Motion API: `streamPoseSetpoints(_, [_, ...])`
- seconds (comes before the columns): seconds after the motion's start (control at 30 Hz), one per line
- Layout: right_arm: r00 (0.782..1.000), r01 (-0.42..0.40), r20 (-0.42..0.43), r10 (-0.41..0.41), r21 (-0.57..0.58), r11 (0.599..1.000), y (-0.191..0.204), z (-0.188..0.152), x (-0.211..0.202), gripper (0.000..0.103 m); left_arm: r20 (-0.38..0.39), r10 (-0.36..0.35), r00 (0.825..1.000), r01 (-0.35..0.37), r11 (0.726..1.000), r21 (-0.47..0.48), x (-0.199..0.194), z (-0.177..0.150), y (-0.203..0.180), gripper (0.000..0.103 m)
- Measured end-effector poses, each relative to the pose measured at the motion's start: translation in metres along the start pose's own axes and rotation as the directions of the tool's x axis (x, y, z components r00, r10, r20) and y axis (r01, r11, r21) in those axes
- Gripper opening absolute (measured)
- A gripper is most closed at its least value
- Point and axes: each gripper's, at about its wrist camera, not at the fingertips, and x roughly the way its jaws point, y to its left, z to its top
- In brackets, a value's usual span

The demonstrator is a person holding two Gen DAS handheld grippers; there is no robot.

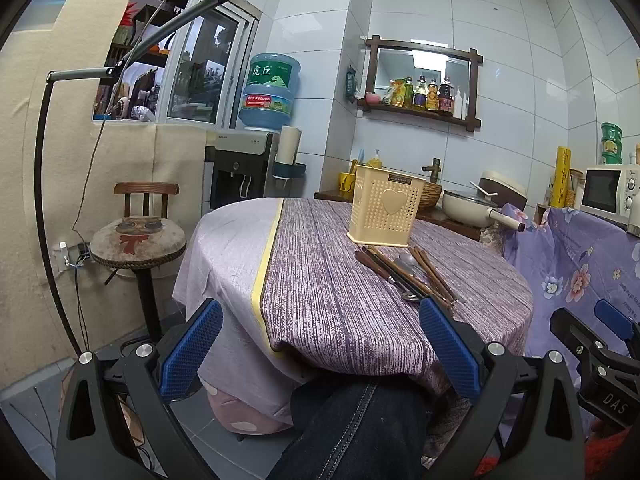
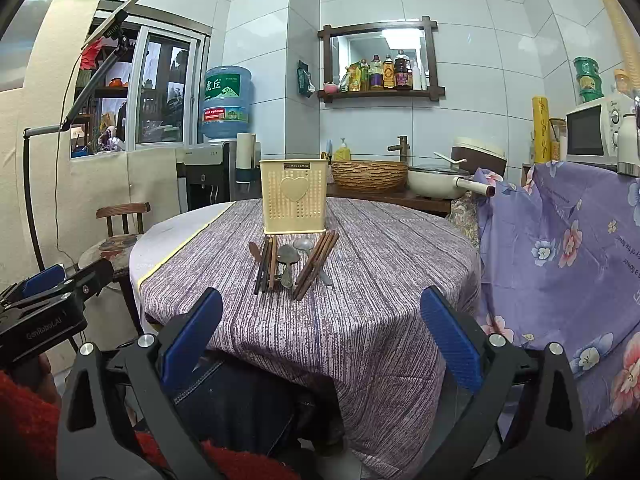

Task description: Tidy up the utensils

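Because the utensils lay tangled just before the holder (image 2: 294,202) mid-table, a careless pinch risked dragging neighbours or tipping it. Left to right: one wooden spoon (image 2: 254,251), a dark chopstick bundle (image 2: 266,266), two metal spoons (image 2: 288,258), a second bundle (image 2: 316,264); sticks uncountable. Left gripper (image 1: 320,350) and right gripper (image 2: 320,344) gaped wide, empty.
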Motion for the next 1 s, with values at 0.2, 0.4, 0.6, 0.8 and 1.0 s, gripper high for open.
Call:
streamPoseSetpoints(0.2, [1.0, 0.0, 0.0, 0.0, -0.001, 1.0, 0.0, 0.0, 0.0, 0.098, -0.009, -0.009, 1.0, 0.009, 1.0, -0.004, -0.001, -0.009, -0.002, 0.098])
streamPoseSetpoints(0.4, [1.0, -0.001, -0.001, 0.001, 0.0, 1.0, 0.0, 0.0, 0.001, 0.098, -0.014, -0.007, 1.0, 0.006, 1.0, -0.006, -0.002, -0.009, -0.001, 0.098])
streamPoseSetpoints(0.6, [1.0, 0.0, -0.009, 0.0, -0.001, 1.0, 0.0, -0.004, 0.002, 0.098, -0.022, -0.005, 1.0, 0.005, 1.0, -0.006, -0.004, -0.011, 0.0, 0.098])
streamPoseSetpoints(0.8, [1.0, -0.001, -0.013, 0.001, -0.001, 1.0, 0.0, -0.004, 0.005, 0.098, -0.03, -0.003, 1.0, 0.003, 1.0, -0.006, 0.001, -0.008, 0.003, 0.098])
streamPoseSetpoints(1.0, [1.0, 0.001, -0.016, -0.001, -0.001, 1.0, 0.001, -0.005, 0.004, 0.098, -0.034, -0.002, 0.999, 0.002, 1.0, -0.005, 0.003, -0.009, 0.002, 0.098])
